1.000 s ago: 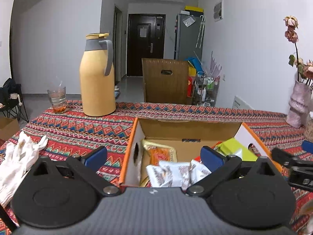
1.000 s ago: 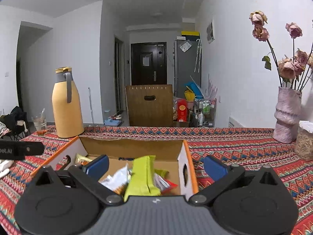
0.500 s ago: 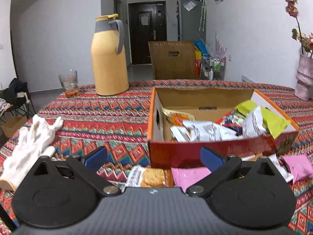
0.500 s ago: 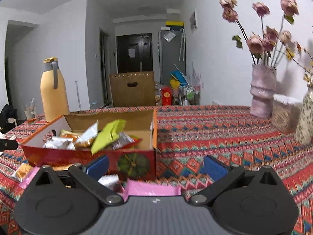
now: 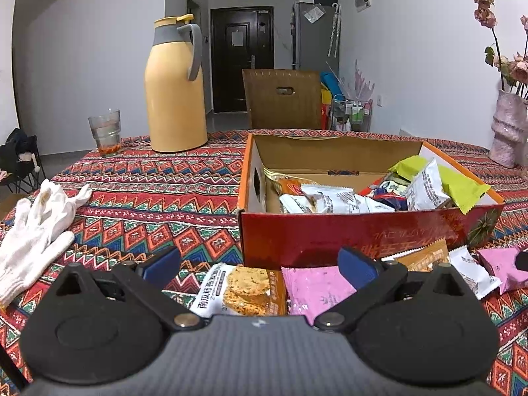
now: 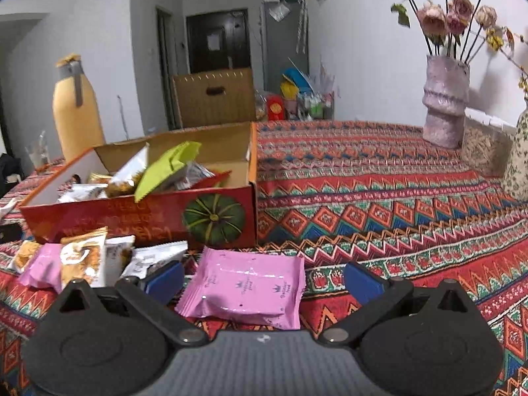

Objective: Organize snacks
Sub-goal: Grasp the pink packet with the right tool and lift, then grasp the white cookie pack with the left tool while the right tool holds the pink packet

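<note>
A big table cloth covers the table. It is woven-looking, with red, blue and green zigzags, and it lies flat so things can slide on it.

On the cloth stands the open cardboard box. It is stiff and has straight sides, red and shiny at the near side and plain brown inside. A green pumpkin is printed on its right near corner. Its top is open so snacks can drop in. Many snack packs already lie heaped inside, white, orange and lime green, all crinkly.

Far to the left is a tall yellow jug, smooth and round, with a grey handle. A soft white glove lies limp near the left edge.

More packs wait on the cloth just in front of the box, so they probably go in next. The pink pack is flat, puffy and shiny. It lies between the spread blue pads of the right gripper, which grips nothing yet. A cookie pack, orange and white with a picture of crumbly cookies, lies beside another pink one between the wide-open jaws of the left gripper, which is empty too.
</note>
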`<state>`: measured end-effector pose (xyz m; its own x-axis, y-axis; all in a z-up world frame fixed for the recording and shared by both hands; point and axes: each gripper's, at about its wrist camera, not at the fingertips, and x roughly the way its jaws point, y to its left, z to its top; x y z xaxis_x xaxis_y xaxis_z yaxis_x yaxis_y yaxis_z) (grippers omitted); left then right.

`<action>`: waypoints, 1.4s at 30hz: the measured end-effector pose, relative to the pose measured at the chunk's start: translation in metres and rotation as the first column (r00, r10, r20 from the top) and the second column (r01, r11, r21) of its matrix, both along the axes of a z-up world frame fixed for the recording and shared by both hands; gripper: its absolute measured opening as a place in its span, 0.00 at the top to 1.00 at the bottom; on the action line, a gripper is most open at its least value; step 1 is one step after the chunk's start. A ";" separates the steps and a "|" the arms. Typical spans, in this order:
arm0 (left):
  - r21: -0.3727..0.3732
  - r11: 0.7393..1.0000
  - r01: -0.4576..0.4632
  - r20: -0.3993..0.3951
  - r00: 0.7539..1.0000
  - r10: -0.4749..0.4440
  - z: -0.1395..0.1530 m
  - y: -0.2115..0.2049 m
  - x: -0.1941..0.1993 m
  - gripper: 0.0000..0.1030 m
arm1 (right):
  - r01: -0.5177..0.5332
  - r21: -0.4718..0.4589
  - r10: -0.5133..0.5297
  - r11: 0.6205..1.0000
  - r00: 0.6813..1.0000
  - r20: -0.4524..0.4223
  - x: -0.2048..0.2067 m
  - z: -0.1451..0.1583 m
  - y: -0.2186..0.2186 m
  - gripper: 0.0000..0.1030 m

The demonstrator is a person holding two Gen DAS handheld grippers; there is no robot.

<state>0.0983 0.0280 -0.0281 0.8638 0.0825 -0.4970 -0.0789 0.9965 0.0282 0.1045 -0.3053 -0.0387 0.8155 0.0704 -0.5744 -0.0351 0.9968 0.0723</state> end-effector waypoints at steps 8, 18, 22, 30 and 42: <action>-0.013 1.000 -0.007 -0.023 1.000 0.007 -0.005 0.003 0.003 0.00 | 0.038 0.012 -0.036 0.999 0.994 -0.106 0.034 -0.012 0.008 0.00; -0.047 0.999 -0.026 -0.026 0.999 0.025 -0.004 0.011 0.002 0.00 | 0.061 -0.064 -0.070 0.996 0.988 -0.137 0.046 -0.031 0.025 0.00; -0.047 0.998 -0.029 -0.027 0.999 0.028 -0.004 0.010 0.002 0.00 | 0.056 -0.068 -0.064 0.996 0.989 -0.133 0.044 -0.032 0.025 0.00; -0.043 0.998 -0.039 -0.046 0.998 0.037 -0.007 0.011 0.006 0.00 | 0.029 -0.055 -0.033 0.998 0.997 -0.069 0.028 -0.028 0.028 0.34; -0.040 0.993 -0.113 -0.144 0.984 0.106 -0.012 0.021 0.019 0.00 | 0.045 -0.020 -0.043 0.999 0.995 0.088 0.007 -0.013 0.022 0.35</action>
